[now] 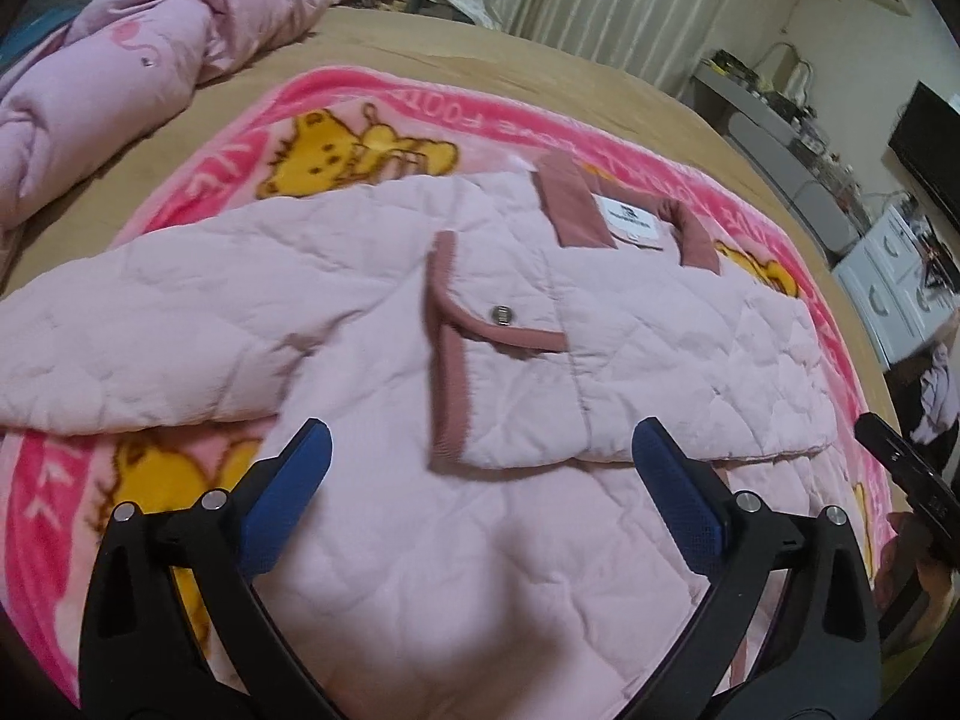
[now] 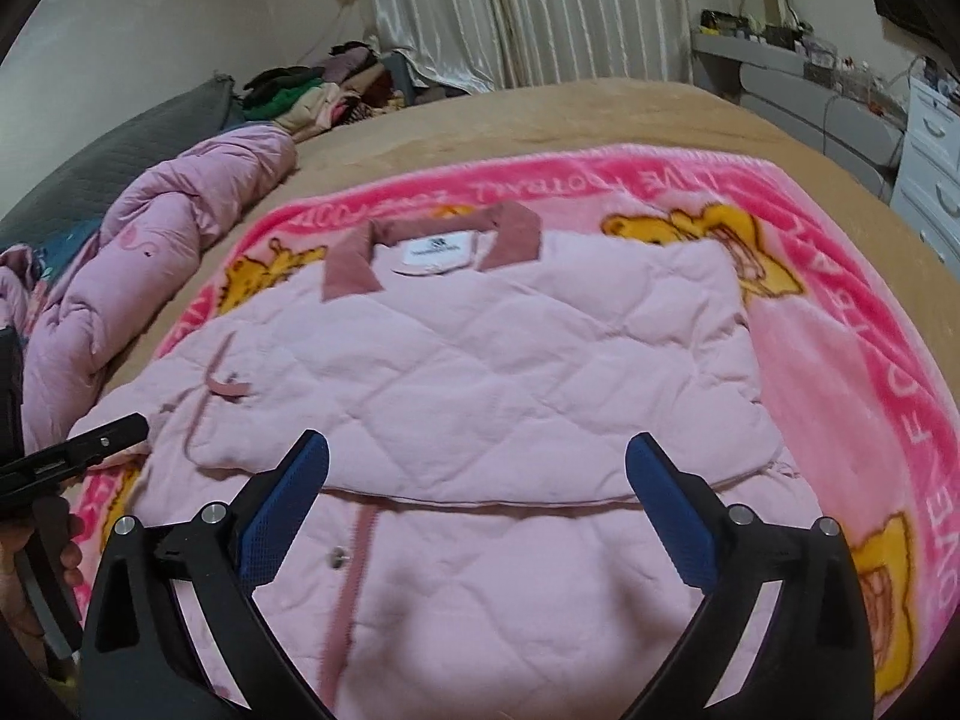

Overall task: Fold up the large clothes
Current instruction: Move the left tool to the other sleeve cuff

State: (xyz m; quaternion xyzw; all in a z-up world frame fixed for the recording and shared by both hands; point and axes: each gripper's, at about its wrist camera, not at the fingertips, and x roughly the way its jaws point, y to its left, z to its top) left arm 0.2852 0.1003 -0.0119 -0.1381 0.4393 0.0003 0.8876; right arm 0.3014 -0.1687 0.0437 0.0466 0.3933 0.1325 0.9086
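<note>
Both grippers — left gripper [image 1: 480,498] and right gripper [image 2: 477,504] — hang spread wide and empty above the pale pink quilted jacket [image 1: 480,312], whose collar-to-hem axis runs straight ahead of them, folded sleeve edge nearest the right gripper.

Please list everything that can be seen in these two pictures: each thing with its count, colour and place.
quilted jacket: one, pale pink, dusty-rose collar, flat on the blanket
blanket: one, bright pink, yellow bears, on the bed
bed cover: one, tan
duvet: one, pink, bunched at the left
clothes pile: mixed colours, far corner
curtain: pale, back wall
drawers: white, at the right
left gripper: black, blue pads, jaws open above the jacket
right gripper: same, jaws open
</note>
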